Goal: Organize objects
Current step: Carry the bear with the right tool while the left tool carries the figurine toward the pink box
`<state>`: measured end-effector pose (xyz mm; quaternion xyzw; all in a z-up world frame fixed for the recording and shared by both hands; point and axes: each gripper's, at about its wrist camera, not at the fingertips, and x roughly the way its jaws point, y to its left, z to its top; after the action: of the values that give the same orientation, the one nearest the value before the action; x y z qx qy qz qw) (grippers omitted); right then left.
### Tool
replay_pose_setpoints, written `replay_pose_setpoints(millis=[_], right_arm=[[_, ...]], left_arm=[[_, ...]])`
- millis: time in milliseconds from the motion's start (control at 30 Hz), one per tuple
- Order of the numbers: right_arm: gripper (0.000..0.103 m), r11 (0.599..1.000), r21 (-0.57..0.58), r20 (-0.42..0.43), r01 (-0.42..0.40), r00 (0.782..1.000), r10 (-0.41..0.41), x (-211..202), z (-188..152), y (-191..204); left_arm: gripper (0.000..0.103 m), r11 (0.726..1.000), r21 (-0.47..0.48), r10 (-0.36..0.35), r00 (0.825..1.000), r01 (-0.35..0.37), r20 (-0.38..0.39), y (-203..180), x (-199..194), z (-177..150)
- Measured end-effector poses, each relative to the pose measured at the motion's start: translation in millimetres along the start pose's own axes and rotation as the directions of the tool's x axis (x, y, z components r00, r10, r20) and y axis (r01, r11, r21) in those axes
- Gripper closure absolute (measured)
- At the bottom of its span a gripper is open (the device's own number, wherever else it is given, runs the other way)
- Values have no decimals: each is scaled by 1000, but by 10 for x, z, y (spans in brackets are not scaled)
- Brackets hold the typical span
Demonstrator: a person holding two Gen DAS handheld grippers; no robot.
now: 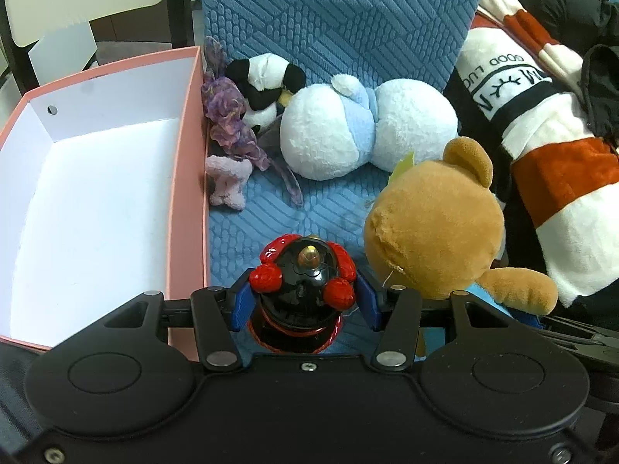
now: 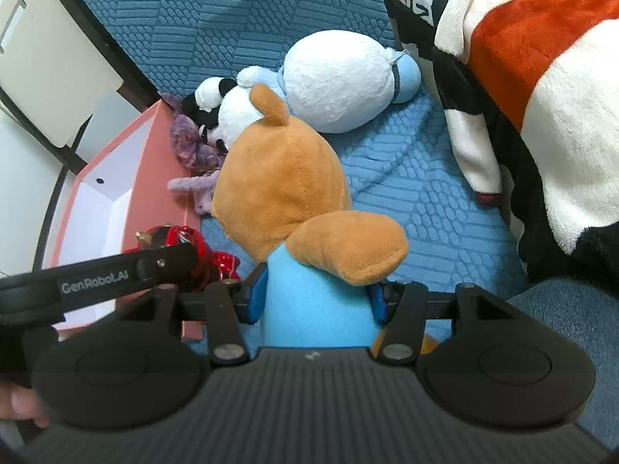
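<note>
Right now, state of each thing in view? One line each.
Left claw: shut on the red and black figurine.
Right claw: shut on the brown teddy bear at its blue body.
Pink box: open, nothing visible inside.
White and blue plush: lying on the blue quilted cover.
Panda plush: lying against the white and blue plush.
Purple scarf: bunched beside the box.

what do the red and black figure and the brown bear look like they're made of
The red and black figure looks like hard glossy plastic, possibly glazed ceramic: sharp highlights gleam on it. The brown bear looks like soft plush fabric: matte, fuzzy nap, visible seam.
</note>
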<state>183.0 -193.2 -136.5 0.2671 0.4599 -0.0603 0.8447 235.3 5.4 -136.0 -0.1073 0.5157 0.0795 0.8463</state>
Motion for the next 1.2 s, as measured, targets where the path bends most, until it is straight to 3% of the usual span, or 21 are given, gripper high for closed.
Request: replay_pose_setpoints(millis=[700, 1200], right_arm=[[48, 999, -11, 17, -41, 999, 41, -322, 113, 310], [48, 994, -70, 72, -87, 993, 93, -594, 328, 819]], left_arm=[[52, 999, -33, -41, 999, 42, 18, 213, -416, 191], [52, 995, -91, -34, 993, 45, 112, 627, -854, 421]])
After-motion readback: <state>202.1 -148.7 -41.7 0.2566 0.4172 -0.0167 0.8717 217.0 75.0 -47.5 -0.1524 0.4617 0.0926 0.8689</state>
